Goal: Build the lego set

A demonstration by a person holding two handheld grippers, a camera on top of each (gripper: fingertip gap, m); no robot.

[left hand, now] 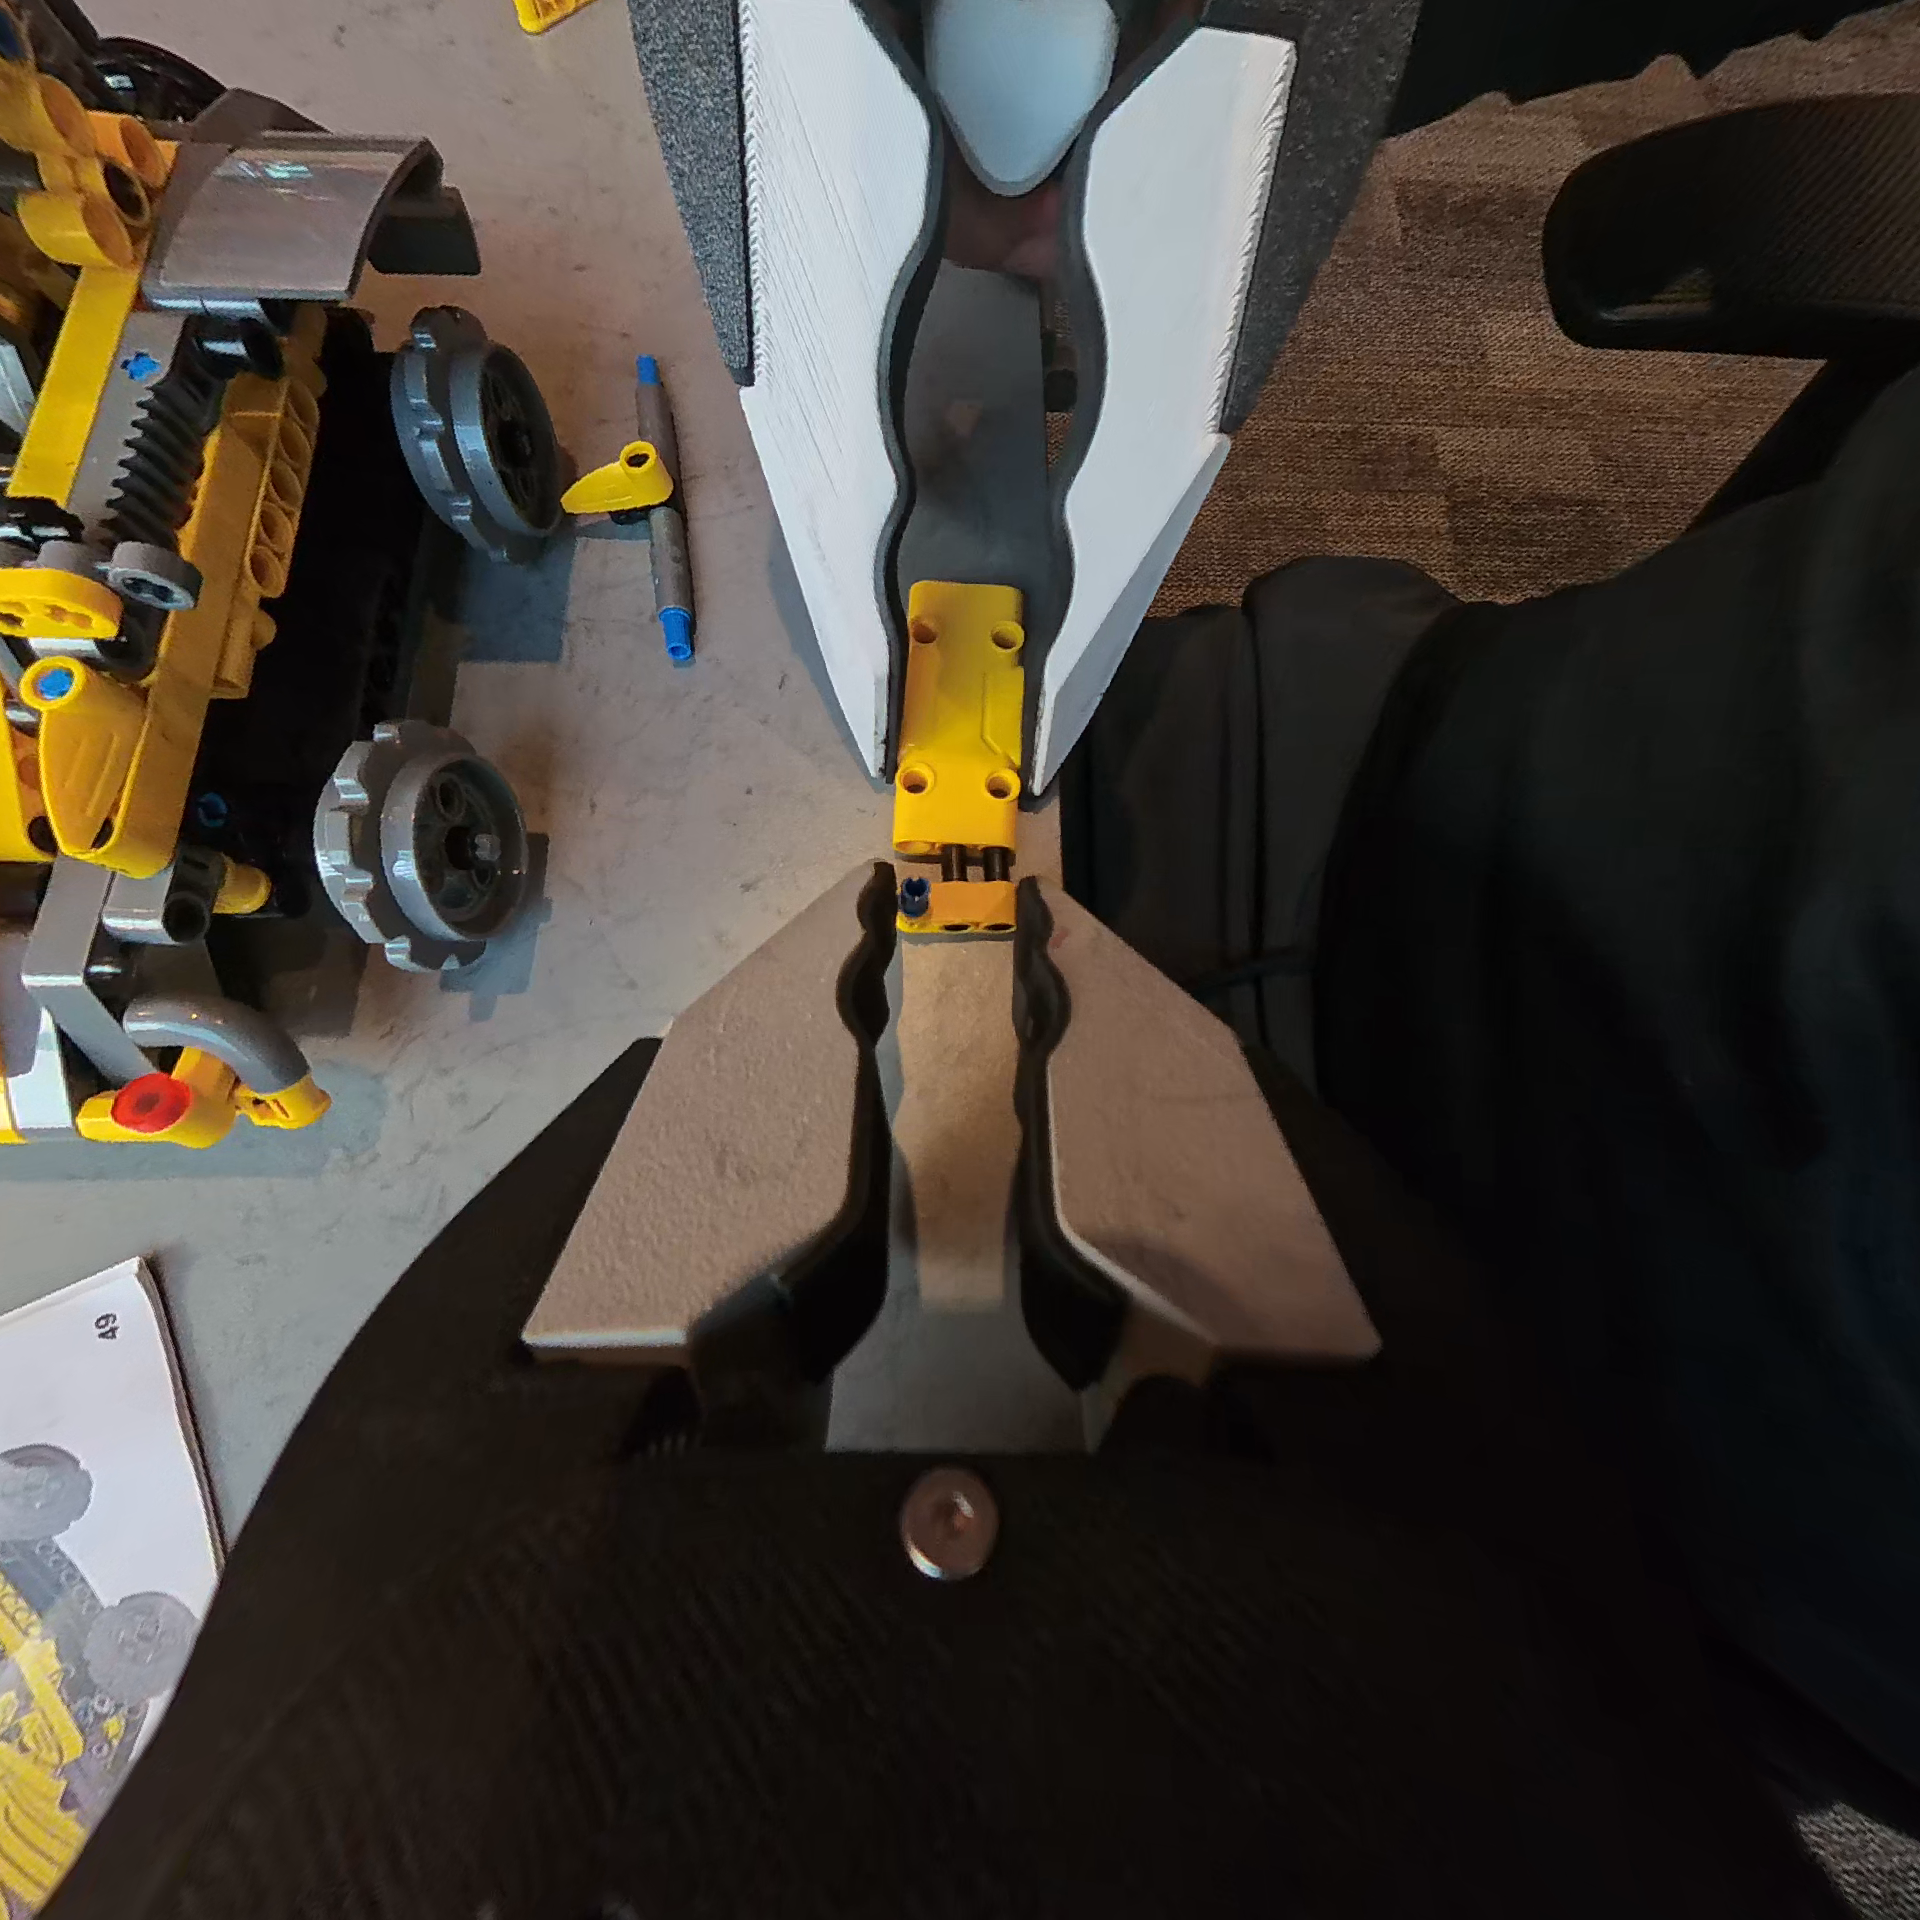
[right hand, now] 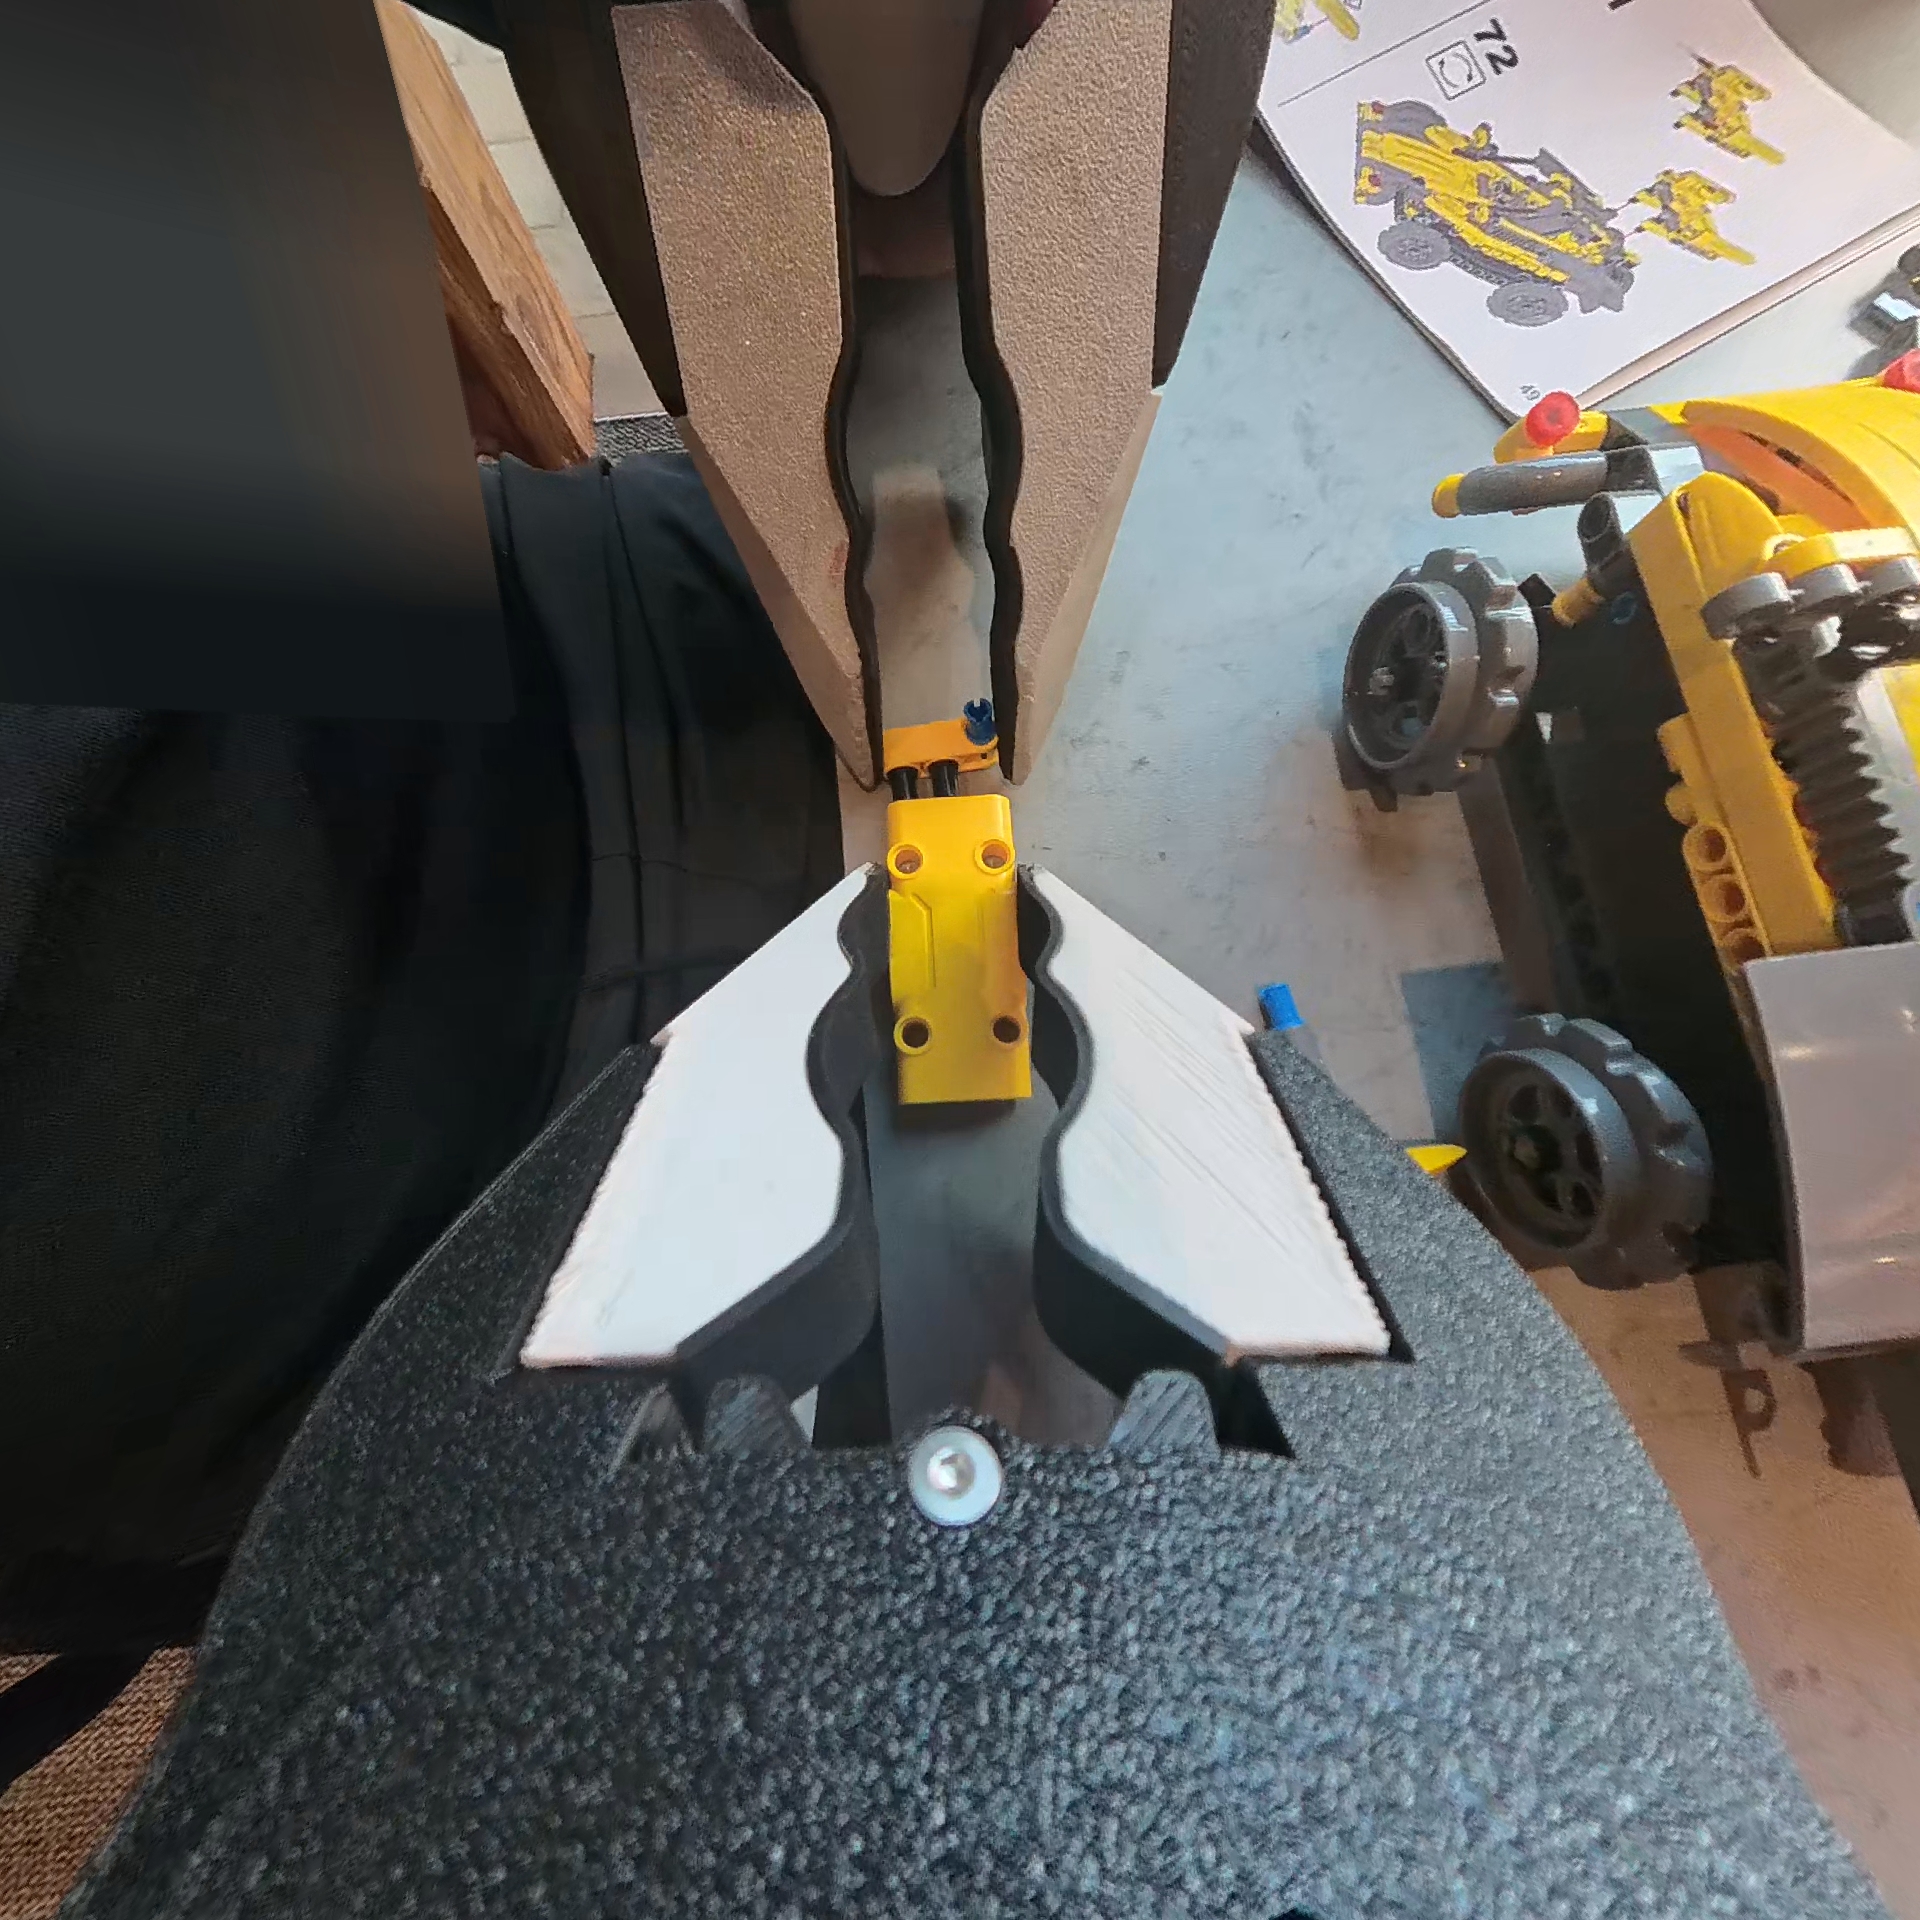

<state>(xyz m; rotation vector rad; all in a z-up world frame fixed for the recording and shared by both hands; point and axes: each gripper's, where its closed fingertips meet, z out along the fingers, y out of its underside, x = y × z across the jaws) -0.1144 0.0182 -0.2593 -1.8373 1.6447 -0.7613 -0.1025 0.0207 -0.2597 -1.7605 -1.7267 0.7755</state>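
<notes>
Left hand-held gripper [left hand: 958,902] clamps small yellow beam [left hand: 956,906]; right hand-held gripper [right hand: 953,881] clamps yellow panel [right hand: 958,977].

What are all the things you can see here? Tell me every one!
big block: one, yellow, between the right gripper's white fingers
small beam: one, yellow, with a blue pin and two black pins reaching toward the big block, between the left gripper's tan fingers
brick vehicle: one, yellow and grey, on the table
loose axle: one, grey with blue ends, beside the vehicle's wheels
wedge piece: one, yellow, against the axle
instruction booklet: one, white, on the table
table: one, pale grey
left hand-held gripper: tan fingers
right hand-held gripper: white fingers
</notes>
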